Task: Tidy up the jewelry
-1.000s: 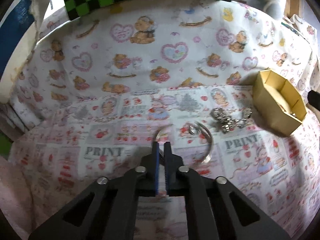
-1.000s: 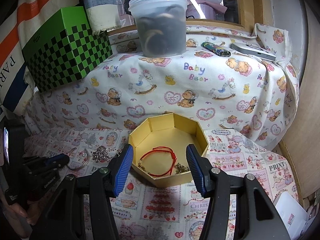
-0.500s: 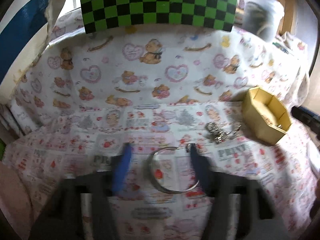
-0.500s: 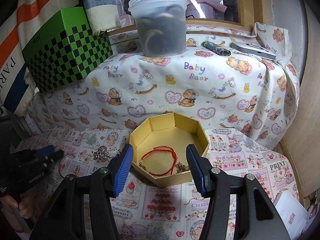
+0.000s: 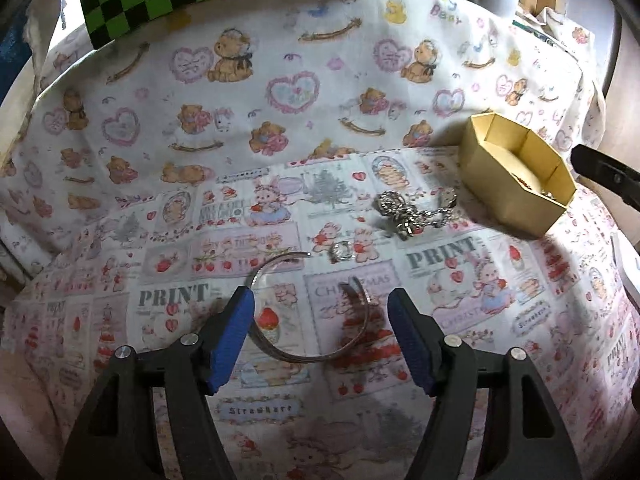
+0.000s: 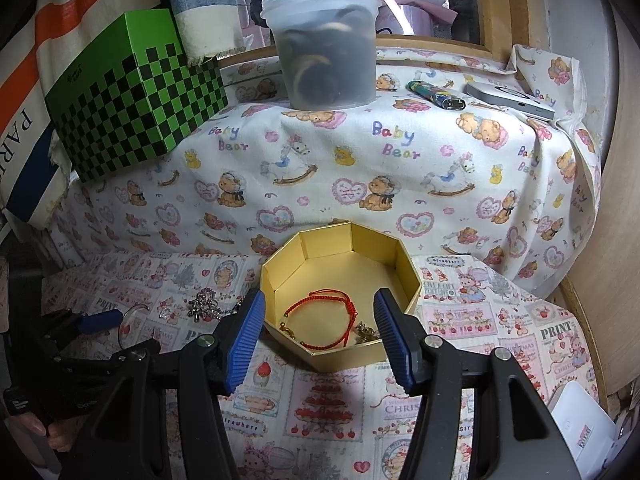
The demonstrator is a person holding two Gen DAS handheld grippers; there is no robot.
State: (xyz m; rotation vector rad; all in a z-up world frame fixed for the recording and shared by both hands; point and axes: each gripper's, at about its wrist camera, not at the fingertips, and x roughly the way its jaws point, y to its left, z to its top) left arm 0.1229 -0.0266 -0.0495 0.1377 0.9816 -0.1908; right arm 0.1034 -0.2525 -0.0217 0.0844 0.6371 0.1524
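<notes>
A silver open bangle (image 5: 298,359) lies on the printed cloth between the blue pads of my left gripper (image 5: 320,316), whose jaws are opening and do not press on it. Just beyond it lie a small silver ring (image 5: 342,251) and a tangle of silver chain (image 5: 404,216). The yellow octagonal box (image 5: 504,196) stands to the right. In the right wrist view my right gripper (image 6: 318,300) hovers open over the near rim of the box (image 6: 332,360). Inside it lie a red cord bracelet (image 6: 320,308) and small gold pieces. My left gripper's blue fingertip (image 6: 100,322) shows at the left.
On the raised, cloth-covered ledge behind stand a green checkered box (image 6: 132,96) and a lidded plastic tub (image 6: 328,48), with a lighter (image 6: 434,94) and a flat white device (image 6: 508,100). A white object (image 6: 580,428) lies at the lower right. A hand (image 6: 40,428) holds the left gripper.
The left gripper's jaws went from shut at the bangle to wide apart, and the bangle now lies flat on the cloth between them. The right gripper and the box have not moved.
</notes>
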